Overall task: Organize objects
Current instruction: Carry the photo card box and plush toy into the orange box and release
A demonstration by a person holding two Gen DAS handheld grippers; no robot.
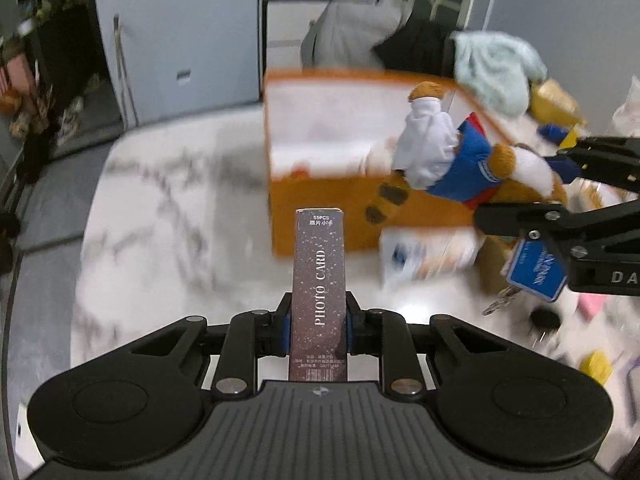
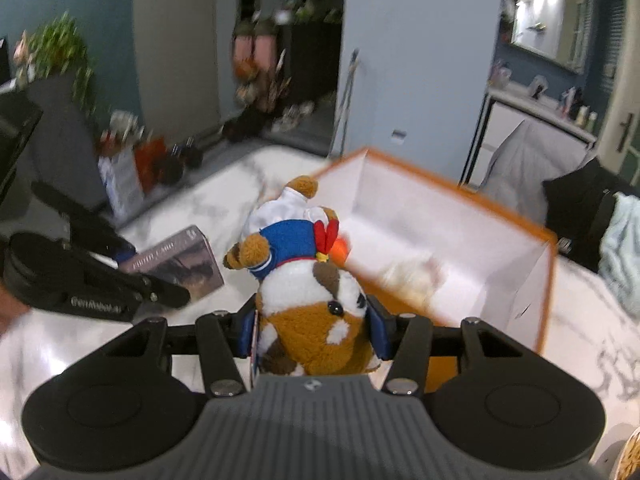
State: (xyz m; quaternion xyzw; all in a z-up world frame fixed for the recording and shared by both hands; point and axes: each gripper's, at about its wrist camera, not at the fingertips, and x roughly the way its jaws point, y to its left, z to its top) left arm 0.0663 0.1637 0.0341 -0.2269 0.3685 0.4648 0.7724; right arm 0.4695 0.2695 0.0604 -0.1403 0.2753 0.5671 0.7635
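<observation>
Left gripper [image 1: 318, 330]: jaws closed on a narrow dark box printed "PHOTO CARD" [image 1: 319, 292], held on edge between the blue pads and pointing away from the camera, clear of the marble-patterned table [image 1: 160, 208]. The left wrist view gives the box's thin spine and lettering. The right wrist view alone shows its broad face [image 2: 176, 266], with the left gripper [image 2: 120, 264] coming in from the left edge.

Right gripper [image 2: 316, 334]: jaws closed on a plush toy [image 2: 316, 320], brown and white, in a blue top and white trousers. The pads press the head from both sides and the body extends away from the camera. The left wrist view shows the same toy [image 1: 452, 156] from the side, hanging out leftward from the right gripper [image 1: 516, 196], its striped tail lowest, in front of the orange box [image 1: 320, 200].

The orange box stands open on the table, white inside. The right wrist view looks into it [image 2: 440, 232]: a pale blurred item lies on its floor, not identifiable. The toy is just beside the box's near left corner, not inside.

Seen only from the left wrist: a blue tag with keys [image 1: 534, 272] hanging under the right gripper, a white carton [image 1: 424, 256] against the orange box's front, a pale green towel [image 1: 496, 68] behind the box, and small yellow, pink and black items at the table's right edge, blurred. Both views are motion-blurred in the background.
</observation>
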